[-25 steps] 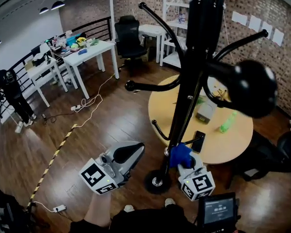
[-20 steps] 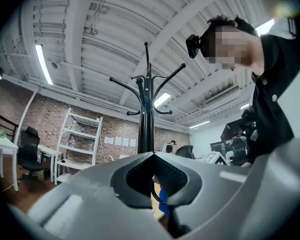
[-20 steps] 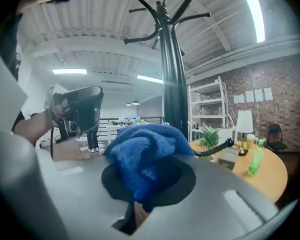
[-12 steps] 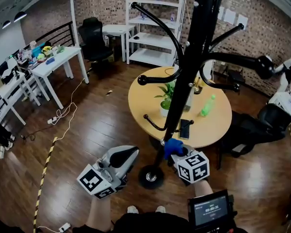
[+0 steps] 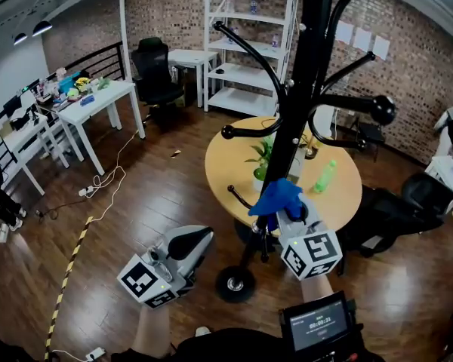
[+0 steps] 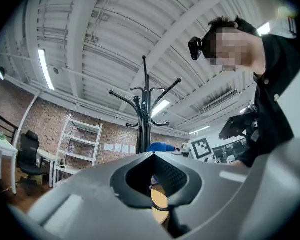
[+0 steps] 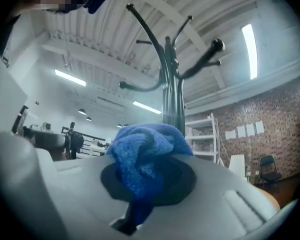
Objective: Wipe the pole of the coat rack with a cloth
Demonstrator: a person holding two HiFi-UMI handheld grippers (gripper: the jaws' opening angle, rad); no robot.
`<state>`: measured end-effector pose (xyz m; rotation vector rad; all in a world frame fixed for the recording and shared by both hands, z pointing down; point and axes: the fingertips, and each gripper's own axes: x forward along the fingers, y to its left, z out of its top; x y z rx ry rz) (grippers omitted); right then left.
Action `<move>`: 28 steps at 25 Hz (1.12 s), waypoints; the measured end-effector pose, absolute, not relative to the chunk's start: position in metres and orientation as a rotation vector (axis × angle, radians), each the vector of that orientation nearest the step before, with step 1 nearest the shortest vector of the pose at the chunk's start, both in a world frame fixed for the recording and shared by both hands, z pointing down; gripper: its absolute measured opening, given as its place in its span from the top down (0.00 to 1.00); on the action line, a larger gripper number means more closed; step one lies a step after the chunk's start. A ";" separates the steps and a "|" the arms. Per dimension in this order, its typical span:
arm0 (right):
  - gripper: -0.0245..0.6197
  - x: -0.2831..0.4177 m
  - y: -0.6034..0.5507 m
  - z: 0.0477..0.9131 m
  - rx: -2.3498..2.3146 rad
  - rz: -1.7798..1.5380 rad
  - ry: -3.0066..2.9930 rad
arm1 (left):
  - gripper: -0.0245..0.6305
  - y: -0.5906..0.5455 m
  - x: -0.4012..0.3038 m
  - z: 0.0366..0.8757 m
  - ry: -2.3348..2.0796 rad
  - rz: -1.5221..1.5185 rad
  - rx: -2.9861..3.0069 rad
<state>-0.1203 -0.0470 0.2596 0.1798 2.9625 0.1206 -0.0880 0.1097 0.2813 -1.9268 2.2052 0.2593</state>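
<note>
Pole (image 5: 294, 104) of the black coat rack stands mid-scene on a round base (image 5: 235, 283) set on the wooden floor, with curved hooks branching off higher up. Just behind it, to the right, is a round yellow table (image 5: 347, 198) carrying a potted plant (image 5: 261, 155) and a green bottle (image 5: 325, 176). A white shelf (image 5: 245, 99) stands far off against the brick wall, where blank-looking sheets of paper (image 5: 360, 32) hang.

Near and left of the base, the left gripper (image 5: 196, 240) hangs well apart from the pole; its jaws are drawn together at the tips with nothing between them. The right gripper (image 5: 285, 211) is up at the pole's lower part, its jaws pinching a bunched blue cloth (image 5: 275, 198). The cloth lies against the pole, above a small low hook.

At the near edge a small screen (image 5: 315, 325) shows a row of digits too small to read. Each gripper's cube bears black-and-white square markers; no brand can be read anywhere.
</note>
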 end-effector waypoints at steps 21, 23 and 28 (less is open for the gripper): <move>0.93 0.011 0.024 0.000 0.222 0.362 2.281 | 0.97 0.130 -0.082 0.246 2.134 0.196 -1.864; 0.93 -0.010 0.016 0.010 0.192 0.379 2.331 | 0.97 0.132 -0.082 0.249 2.139 0.190 -1.865; 0.93 -0.089 -0.023 0.055 0.126 0.307 2.591 | 0.97 0.141 -0.087 0.254 2.171 0.205 -1.847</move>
